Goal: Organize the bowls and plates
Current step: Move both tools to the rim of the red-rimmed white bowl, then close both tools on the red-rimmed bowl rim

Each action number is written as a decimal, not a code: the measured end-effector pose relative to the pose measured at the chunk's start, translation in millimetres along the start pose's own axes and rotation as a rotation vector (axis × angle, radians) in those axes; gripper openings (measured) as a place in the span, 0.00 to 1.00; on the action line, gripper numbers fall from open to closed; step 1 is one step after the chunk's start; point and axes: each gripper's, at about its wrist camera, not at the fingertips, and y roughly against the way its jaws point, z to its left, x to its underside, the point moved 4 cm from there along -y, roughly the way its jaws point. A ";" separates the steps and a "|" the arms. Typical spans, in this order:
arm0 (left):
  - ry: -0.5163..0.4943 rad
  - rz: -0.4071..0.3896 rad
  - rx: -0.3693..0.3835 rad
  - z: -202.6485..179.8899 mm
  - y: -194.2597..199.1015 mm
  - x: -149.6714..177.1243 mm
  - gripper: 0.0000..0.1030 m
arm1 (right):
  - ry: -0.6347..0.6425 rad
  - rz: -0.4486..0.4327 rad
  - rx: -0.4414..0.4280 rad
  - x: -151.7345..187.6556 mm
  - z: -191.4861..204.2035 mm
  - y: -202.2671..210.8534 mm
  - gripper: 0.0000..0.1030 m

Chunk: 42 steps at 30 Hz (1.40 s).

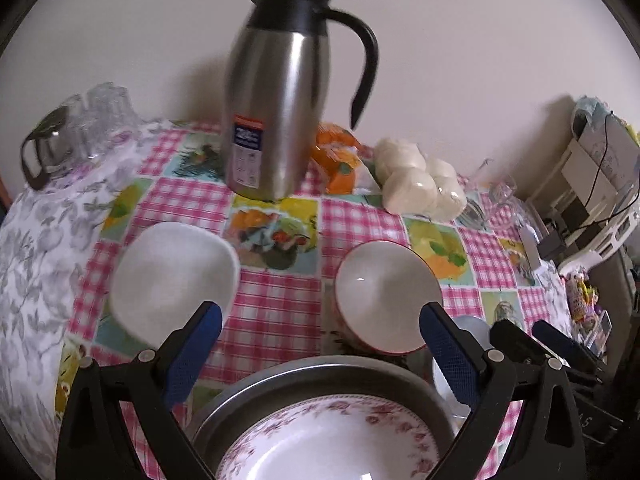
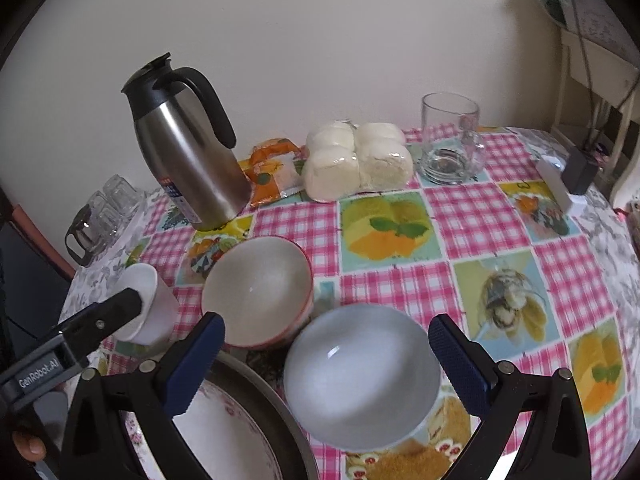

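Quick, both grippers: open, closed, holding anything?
Left gripper: open, holding nothing, above the floral plate.
Right gripper: open, empty, around the white bowl.

The floral plate [image 1: 328,440] is cut off by the bottom edge. The small white bowl [image 1: 460,364] is half hidden behind the fingers [image 1: 448,352]. The thermos [image 1: 280,92] looks blurred.

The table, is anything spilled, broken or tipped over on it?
Nothing looks spilled or broken. The steel jug with the black handle, the red-rimmed bowl, the plain white bowl and the clear glass mug all stand upright on the pink checked tablecloth.
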 end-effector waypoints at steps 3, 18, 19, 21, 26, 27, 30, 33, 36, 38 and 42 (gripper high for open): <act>0.015 0.073 0.025 -1.0 -15.3 -8.1 0.96 | 0.001 0.014 -0.003 -8.7 0.1 -7.3 0.99; 0.072 0.246 -0.038 11.7 -66.1 -6.2 0.69 | 0.041 0.141 0.025 -13.5 5.0 -66.2 0.63; 0.080 0.256 -0.034 12.6 -69.7 -4.4 0.69 | 0.041 0.148 0.025 -12.9 5.5 -69.7 0.62; 0.080 0.269 -0.033 12.4 -75.5 -1.4 0.69 | 0.048 0.160 0.031 -12.1 6.4 -77.1 0.60; 0.079 0.293 -0.007 7.5 -85.1 1.7 0.60 | 0.060 0.180 0.027 -11.7 6.6 -87.2 0.51; 0.075 0.297 -0.005 5.7 -87.0 2.4 0.56 | 0.063 0.186 0.026 -11.5 5.8 -89.8 0.49; 0.069 0.317 -0.003 0.0 -94.2 5.6 0.46 | 0.060 0.204 0.017 -10.3 3.9 -97.1 0.40; 0.055 0.338 -0.009 -4.9 -101.6 8.5 0.36 | 0.091 0.206 0.035 -9.9 4.9 -101.5 0.35; 0.045 0.344 0.005 -8.1 -106.2 10.0 0.26 | 0.112 0.213 0.021 -9.7 8.1 -105.1 0.30; 0.028 0.344 0.008 -11.5 -107.7 10.5 0.22 | 0.123 0.219 0.013 -9.4 11.0 -107.8 0.24; -0.003 0.342 -0.004 -18.9 -110.2 10.2 0.15 | 0.149 0.235 0.002 -6.0 19.4 -114.0 0.17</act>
